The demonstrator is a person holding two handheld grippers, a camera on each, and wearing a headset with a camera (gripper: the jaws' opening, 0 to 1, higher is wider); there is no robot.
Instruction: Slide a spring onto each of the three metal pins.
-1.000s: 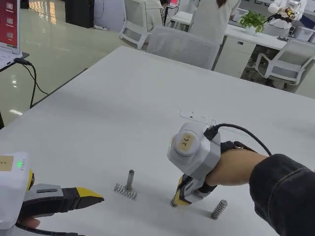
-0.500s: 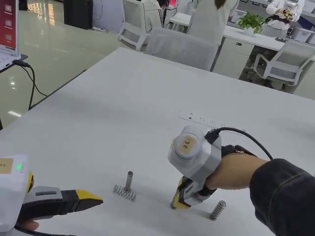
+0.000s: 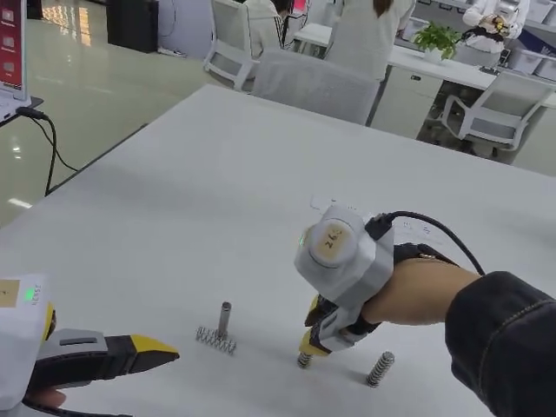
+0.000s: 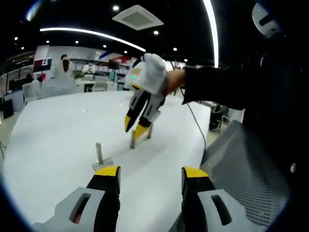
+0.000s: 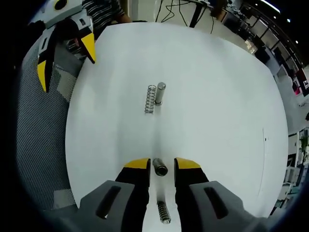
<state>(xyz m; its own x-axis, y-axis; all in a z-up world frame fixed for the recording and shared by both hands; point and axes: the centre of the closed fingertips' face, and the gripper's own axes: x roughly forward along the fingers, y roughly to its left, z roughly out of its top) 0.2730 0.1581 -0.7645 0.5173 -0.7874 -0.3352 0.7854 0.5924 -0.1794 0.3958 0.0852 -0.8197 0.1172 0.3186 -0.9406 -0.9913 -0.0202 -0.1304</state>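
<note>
Now the right gripper (image 5: 161, 164) is hovering released, its jaws standing slightly apart on either side of the top of a metal pin (image 5: 160, 167) that seems to be wearing a spring. In the head view a loose spring (image 3: 380, 369) is lying at that pin's three o'clock. A bare pin (image 3: 224, 319) is standing at its ten o'clock, with a second spring (image 3: 215, 340) lying against its base. The left gripper (image 4: 151, 171) is holding its jaws wide apart, gripping nothing
</note>
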